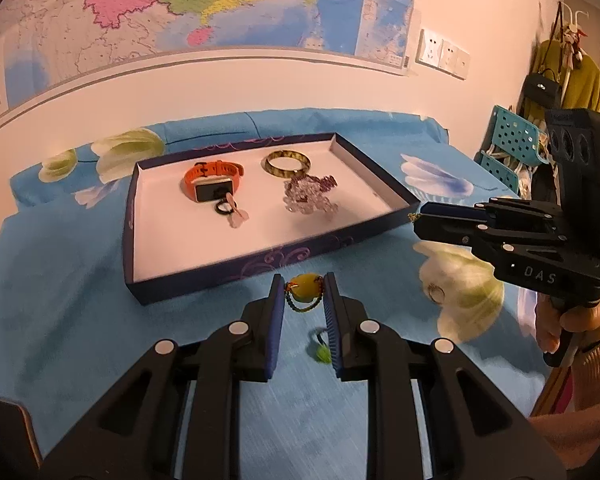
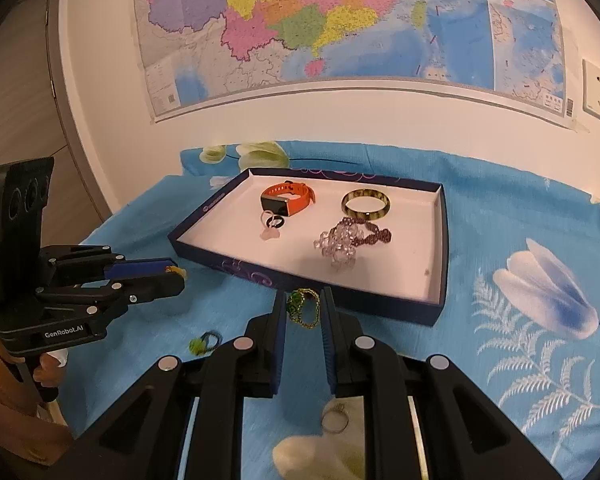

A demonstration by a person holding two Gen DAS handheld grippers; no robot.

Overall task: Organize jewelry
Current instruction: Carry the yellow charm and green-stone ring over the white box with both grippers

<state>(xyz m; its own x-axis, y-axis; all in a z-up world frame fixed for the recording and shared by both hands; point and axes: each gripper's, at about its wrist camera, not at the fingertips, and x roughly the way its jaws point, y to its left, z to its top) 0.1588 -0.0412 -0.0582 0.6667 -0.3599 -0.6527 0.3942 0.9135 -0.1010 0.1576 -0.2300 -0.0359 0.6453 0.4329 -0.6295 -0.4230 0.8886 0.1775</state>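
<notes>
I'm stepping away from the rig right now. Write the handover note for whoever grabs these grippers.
Left gripper: shut on a yellow bead strung on a green cord, just short of the tray's near wall.
Right gripper: shut on a green beaded loop, near the tray's front corner.
Done: orange watch, bangle, crystal bracelet and small rings lie in the tray.
Left: place both held pieces, then the green-stone ring and the silver ring, both on the blue cloth.
</notes>
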